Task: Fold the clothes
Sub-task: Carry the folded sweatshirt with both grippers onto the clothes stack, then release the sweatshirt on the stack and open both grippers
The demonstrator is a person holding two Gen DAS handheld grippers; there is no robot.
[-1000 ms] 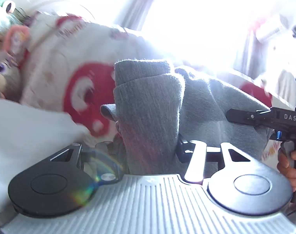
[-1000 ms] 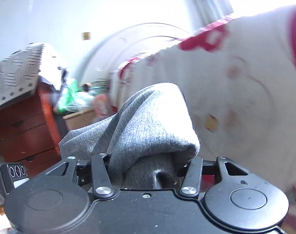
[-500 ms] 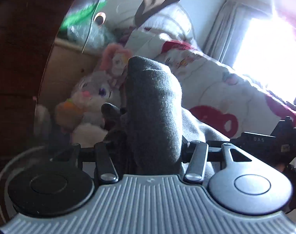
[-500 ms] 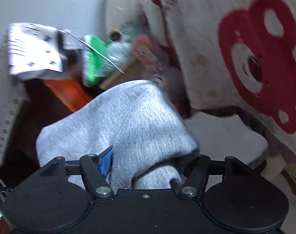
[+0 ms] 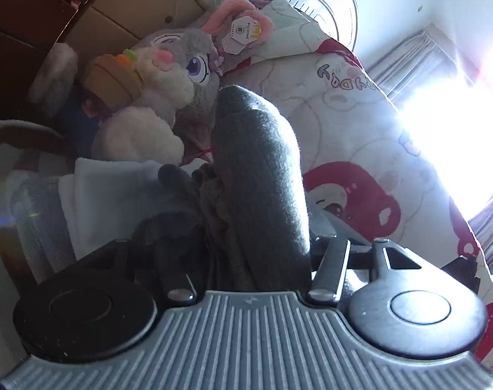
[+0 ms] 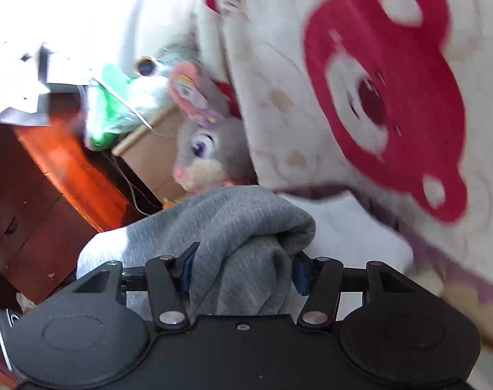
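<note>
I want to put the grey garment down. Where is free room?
The white folded cloth, between the bear blanket and the grey garment, looks bare. Toward the plush rabbit and cardboard box it is crowded.

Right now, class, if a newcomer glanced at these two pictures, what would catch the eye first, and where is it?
First, the grey garment, bunched up centre-front in both views, with the left gripper and right gripper each shut on it. Next, the red bear print on the quilt, filling the upper right of the right view. Then the plush rabbit behind the garment, upper left in the left view.
</note>
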